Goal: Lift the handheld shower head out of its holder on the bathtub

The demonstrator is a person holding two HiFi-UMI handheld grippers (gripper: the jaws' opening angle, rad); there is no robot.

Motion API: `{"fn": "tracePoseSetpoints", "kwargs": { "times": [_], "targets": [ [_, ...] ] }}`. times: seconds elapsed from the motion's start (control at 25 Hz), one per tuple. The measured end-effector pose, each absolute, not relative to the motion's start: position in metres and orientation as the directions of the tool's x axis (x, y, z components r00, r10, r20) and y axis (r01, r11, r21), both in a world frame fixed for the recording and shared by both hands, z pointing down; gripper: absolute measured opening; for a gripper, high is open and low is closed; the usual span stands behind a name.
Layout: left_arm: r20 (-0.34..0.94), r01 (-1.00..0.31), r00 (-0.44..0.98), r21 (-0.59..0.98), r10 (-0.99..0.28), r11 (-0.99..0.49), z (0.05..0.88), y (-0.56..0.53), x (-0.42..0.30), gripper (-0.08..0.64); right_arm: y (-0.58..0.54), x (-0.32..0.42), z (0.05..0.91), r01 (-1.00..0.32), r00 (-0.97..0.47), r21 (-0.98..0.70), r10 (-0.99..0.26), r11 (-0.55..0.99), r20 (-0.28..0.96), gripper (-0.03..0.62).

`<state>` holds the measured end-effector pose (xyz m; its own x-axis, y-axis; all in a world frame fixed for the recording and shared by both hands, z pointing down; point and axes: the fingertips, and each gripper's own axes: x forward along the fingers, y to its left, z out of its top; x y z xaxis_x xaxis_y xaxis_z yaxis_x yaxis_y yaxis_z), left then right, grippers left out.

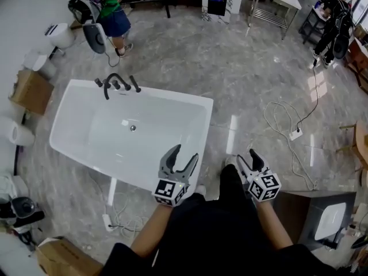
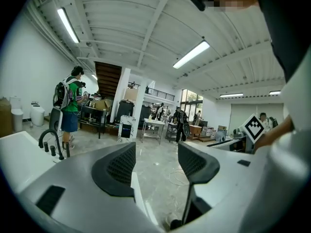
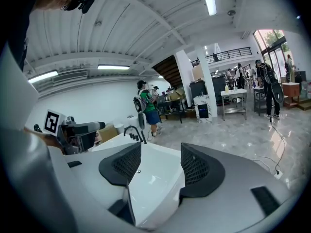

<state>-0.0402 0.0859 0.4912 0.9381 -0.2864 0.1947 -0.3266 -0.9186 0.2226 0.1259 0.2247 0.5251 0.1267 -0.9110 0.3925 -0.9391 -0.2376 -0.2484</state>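
A white bathtub (image 1: pixel 86 148) stands on the marble floor at centre left. On its far rim sits a black faucet set (image 1: pixel 113 82), with the slim black handheld shower head (image 1: pixel 135 84) upright in its holder at the right end. Both grippers hover on the near side of the tub, far from the faucet. My left gripper (image 1: pixel 185 153) is open above the tub's near right corner. My right gripper (image 1: pixel 247 156) is open over the floor to the right. The left gripper view shows the faucet set (image 2: pixel 51 142) far left of the open left gripper (image 2: pixel 156 161). The right gripper (image 3: pixel 160 164) frames the tub's basin, the faucet set (image 3: pixel 133 132) beyond.
A person in a green shirt (image 1: pixel 100 2) stands past the tub's far end beside a toilet (image 1: pixel 60 34). Cardboard boxes (image 1: pixel 29 89) line the left wall. A cable with a power strip (image 1: pixel 295 134) lies on the floor at right, and white cords (image 1: pixel 115 217) lie near the tub's front.
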Motion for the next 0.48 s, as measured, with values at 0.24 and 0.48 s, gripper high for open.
{"fn": "tracePoseSetpoints", "kwargs": {
  "times": [0.24,0.48],
  "targets": [
    [0.207,-0.434,0.898,0.267,-0.389,-0.86,0.491,0.048,-0.015,0.252,0.164,0.168,0.543,-0.945,0.023,-0.296,-0.93,-0.139,0.366,0.225],
    [0.275,-0.519,0.846,0.231,-0.456,-0.823,0.507,-0.001,0.057,0.252,0.086,0.247,0.536,-0.957,-0.1,-0.289,-0.944,0.005,0.316,0.225]
  ]
}}
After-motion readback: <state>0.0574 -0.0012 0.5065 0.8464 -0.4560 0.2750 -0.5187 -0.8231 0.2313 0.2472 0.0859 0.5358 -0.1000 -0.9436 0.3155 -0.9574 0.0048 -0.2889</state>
